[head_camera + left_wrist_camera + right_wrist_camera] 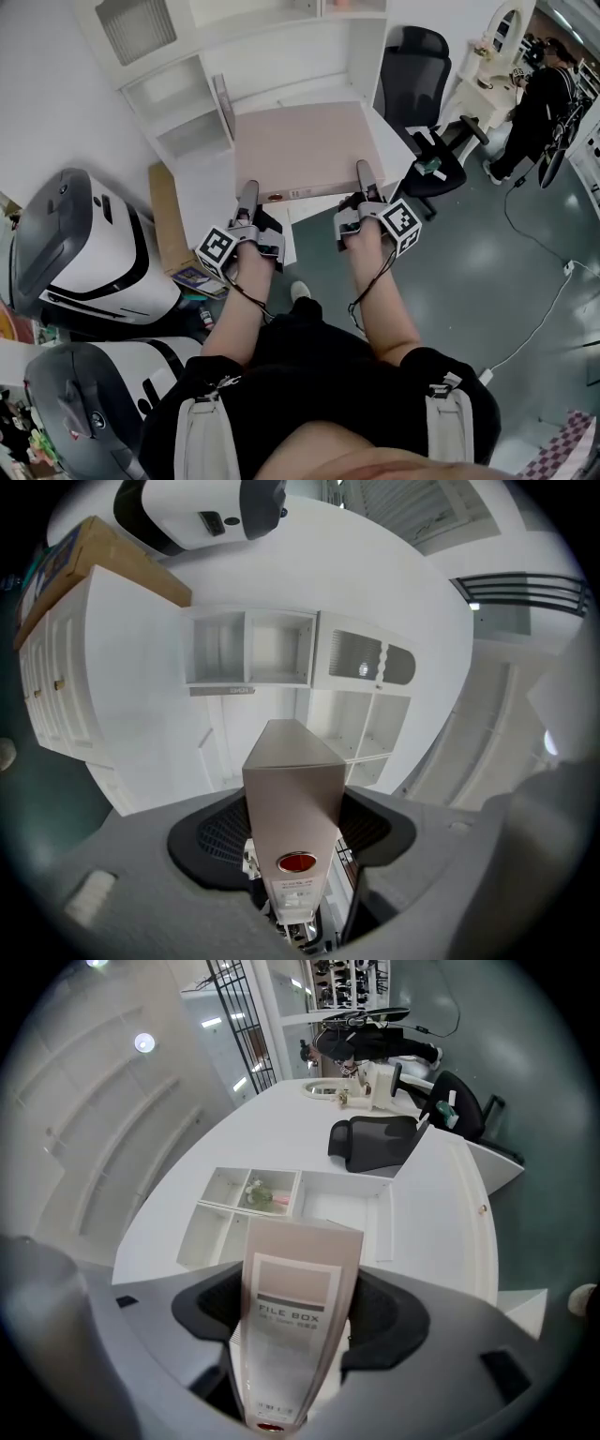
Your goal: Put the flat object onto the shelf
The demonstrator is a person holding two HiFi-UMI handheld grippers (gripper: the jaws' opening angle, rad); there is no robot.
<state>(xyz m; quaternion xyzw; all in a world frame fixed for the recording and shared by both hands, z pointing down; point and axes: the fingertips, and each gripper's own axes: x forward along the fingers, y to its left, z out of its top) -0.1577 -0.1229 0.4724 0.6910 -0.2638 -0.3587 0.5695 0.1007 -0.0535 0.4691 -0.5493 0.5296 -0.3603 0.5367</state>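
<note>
Two grippers hold one file box between them, broad face up, in the air in front of the white shelf. The left gripper grips the box's near edge close to the near-left corner. The right gripper grips the same edge close to the near-right corner.

In the left gripper view, the left gripper has its jaws pressed on the two broad faces of the box, with a red round mark on the narrow side facing the camera. In the right gripper view, the right gripper pinches the box the same way; the narrow side reads "FILE BOX".

The box's far edge points at the shelf, and the box rests on none of its boards. The compartments ahead stand open.

A black chair stands at the shelf's right side. A cardboard sheet lies on the floor at the shelf's left.
</note>
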